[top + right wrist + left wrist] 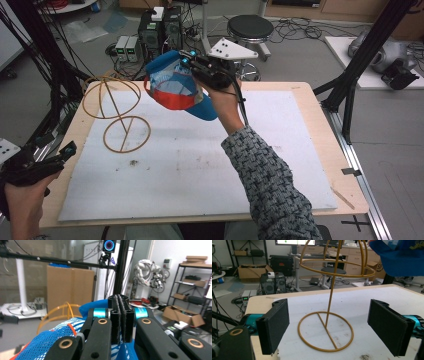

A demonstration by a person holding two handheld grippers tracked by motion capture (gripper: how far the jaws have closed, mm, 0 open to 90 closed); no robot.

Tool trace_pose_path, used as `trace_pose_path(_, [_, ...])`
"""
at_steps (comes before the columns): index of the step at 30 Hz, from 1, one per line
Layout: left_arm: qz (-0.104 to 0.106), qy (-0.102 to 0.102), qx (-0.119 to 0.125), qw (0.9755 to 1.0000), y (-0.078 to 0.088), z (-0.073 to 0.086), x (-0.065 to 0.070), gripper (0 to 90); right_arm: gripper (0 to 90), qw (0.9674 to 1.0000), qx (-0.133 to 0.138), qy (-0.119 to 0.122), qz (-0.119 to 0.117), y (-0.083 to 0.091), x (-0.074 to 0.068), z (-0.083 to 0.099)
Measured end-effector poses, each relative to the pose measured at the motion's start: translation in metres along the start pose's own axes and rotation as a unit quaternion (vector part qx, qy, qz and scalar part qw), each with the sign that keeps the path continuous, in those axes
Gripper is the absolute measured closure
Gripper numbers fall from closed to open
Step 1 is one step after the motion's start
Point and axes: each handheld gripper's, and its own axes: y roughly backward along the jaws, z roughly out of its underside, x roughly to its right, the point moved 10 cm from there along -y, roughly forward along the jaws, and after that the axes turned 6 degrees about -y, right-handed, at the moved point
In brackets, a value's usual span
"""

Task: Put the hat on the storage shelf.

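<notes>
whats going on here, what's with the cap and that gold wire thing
A person works at a table with a hand-held tool in each hand. The right tool is shut on a blue, white and red cap, held in the air close to the round top of a gold wire hat stand. The cap is not on the stand yet. The left tool is open, holding nothing, facing the stand's base.

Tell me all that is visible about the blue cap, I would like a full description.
The cap is a baseball-style one with a blue brim, a blue crown top, white-and-blue patterned panels and a red-orange lower part; its side looks like mesh fabric. It hangs in the air above the far part of the table, tilted, brim pointing down toward the person. The right gripper holds it with its jaws pressed shut on the fabric. It hangs right beside the top of the golden wire stand; whether they touch I cannot tell.
</notes>
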Motion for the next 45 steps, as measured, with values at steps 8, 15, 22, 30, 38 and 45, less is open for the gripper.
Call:
trace_pose_path(8, [0.004,0.001,0.004,1.0,-0.001,-0.002,0.002,17.9,88.7,0.9998,-0.002,0.002,-0.021,-0.034,-0.017,-0.01])
trace_pose_path(15, [0.004,0.005,0.008,0.9999,0.001,-0.003,0.0,17.9,88.6,0.9995,0.003,-0.005,-0.031,-0.055,-0.025,-0.016])
trace_pose_path(22, [0.005,0.009,0.01,0.9999,0.001,-0.001,-0.001,17.9,88.6,0.9994,0.004,-0.004,-0.034,-0.074,-0.032,-0.02])
trace_pose_path(30, [0.006,0.011,0.011,0.9999,0.002,-0.001,-0.002,17.9,88.6,0.9991,-0.001,-0.007,-0.041,-0.094,-0.041,-0.019])
trace_pose_path(38, [0.01,0.013,0.013,0.9998,0.001,-0.003,0.0,17.9,88.6,0.9983,-0.014,-0.004,-0.056,-0.116,-0.059,-0.011])
trace_pose_path(45, [0.01,0.013,0.017,0.9997,0.001,-0.004,0.0,17.9,88.5,0.9969,-0.028,0.003,-0.074,-0.127,-0.072,0.0])
